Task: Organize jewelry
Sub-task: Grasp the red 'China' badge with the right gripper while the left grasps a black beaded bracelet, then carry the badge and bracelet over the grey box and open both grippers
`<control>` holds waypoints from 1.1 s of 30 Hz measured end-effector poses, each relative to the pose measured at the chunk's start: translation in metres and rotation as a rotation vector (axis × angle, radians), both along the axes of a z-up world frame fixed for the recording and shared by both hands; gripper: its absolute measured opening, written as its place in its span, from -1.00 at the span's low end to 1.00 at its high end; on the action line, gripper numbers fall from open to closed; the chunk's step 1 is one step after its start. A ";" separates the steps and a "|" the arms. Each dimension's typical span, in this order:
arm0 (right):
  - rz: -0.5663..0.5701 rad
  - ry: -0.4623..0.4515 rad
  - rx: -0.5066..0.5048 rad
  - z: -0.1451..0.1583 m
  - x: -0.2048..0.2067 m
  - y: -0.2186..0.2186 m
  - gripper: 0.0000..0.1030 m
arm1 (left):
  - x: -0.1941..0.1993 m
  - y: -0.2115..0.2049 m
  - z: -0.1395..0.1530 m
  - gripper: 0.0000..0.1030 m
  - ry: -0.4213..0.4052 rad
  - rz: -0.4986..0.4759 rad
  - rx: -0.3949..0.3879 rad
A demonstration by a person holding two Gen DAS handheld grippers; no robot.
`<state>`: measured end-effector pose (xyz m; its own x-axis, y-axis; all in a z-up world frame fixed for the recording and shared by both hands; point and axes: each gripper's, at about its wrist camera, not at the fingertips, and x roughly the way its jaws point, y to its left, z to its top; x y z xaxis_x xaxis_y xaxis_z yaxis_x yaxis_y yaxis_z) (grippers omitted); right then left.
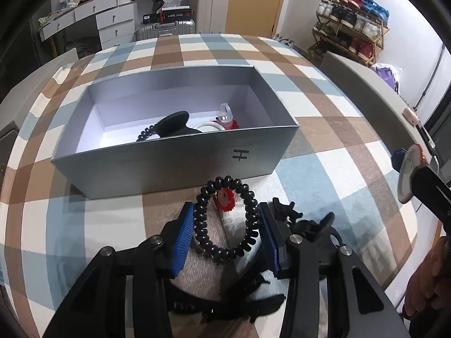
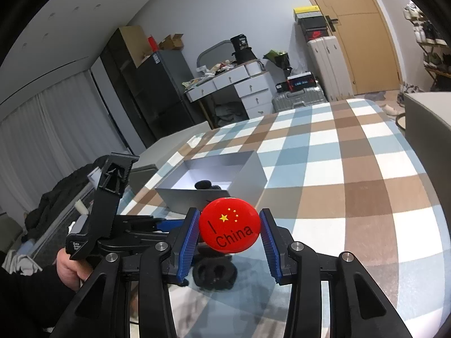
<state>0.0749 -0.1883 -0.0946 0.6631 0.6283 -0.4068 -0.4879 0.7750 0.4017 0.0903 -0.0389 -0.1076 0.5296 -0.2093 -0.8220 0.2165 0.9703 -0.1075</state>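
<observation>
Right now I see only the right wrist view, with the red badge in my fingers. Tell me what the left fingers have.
Observer: The left fingers are closed on a black beaded bracelet, just in front of the grey box.
Operator: List what's in that box; I only make out something black.
Observer: Beside that black piece lie a white ring, a clear clip on a red piece, and another string of black beads.

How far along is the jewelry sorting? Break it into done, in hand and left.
Done: the grey box already holds a black clip, a white ring and a clear piece. In hand: the left gripper pinches a black beaded bracelet; the right gripper grips a red badge. Left: both of those, plus a small red item on the table beside the box.
</observation>
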 end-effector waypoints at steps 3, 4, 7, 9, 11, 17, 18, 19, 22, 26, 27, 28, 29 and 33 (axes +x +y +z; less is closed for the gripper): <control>0.011 -0.012 -0.013 0.007 -0.003 0.008 -0.18 | -0.009 0.006 0.011 -0.25 -0.032 0.000 -0.030; 0.017 -0.015 -0.014 0.009 -0.004 0.011 -0.18 | -0.012 0.008 0.016 -0.25 -0.046 0.000 -0.035; 0.037 -0.021 -0.022 0.015 -0.004 0.021 -0.18 | -0.020 0.018 0.029 -0.25 -0.096 0.009 -0.044; 0.048 -0.023 -0.025 0.019 -0.003 0.027 -0.18 | -0.024 0.025 0.038 -0.25 -0.127 0.012 -0.059; 0.062 -0.023 -0.025 0.023 0.000 0.035 -0.18 | -0.027 0.033 0.046 -0.25 -0.160 0.015 -0.073; 0.095 -0.034 -0.030 0.037 0.014 0.058 -0.18 | -0.028 0.054 0.060 -0.25 -0.225 0.028 -0.101; 0.099 -0.040 -0.033 0.039 0.017 0.061 -0.18 | -0.027 0.057 0.062 -0.25 -0.236 0.028 -0.107; 0.102 -0.047 -0.036 0.042 0.020 0.065 -0.18 | -0.025 0.060 0.064 -0.25 -0.245 0.027 -0.112; 0.112 -0.061 -0.037 0.049 0.029 0.075 -0.18 | -0.016 0.069 0.067 -0.25 -0.264 0.031 -0.124; 0.127 -0.070 -0.032 0.057 0.044 0.087 -0.18 | -0.002 0.078 0.070 -0.25 -0.280 0.031 -0.137; 0.128 -0.070 -0.033 0.058 0.047 0.089 -0.18 | 0.001 0.080 0.071 -0.25 -0.282 0.032 -0.140; 0.129 -0.069 -0.036 0.059 0.052 0.092 -0.18 | 0.007 0.082 0.072 -0.25 -0.285 0.031 -0.146; 0.131 -0.067 -0.040 0.059 0.057 0.095 -0.18 | 0.009 0.084 0.072 -0.25 -0.286 0.029 -0.150; 0.135 -0.070 -0.047 0.061 0.072 0.102 -0.18 | 0.024 0.085 0.070 -0.25 -0.280 0.019 -0.160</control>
<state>0.1471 -0.0861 -0.0338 0.6016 0.6952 -0.3934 -0.6145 0.7174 0.3282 0.1138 0.0466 -0.0372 0.7358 -0.3121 -0.6010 0.2412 0.9500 -0.1981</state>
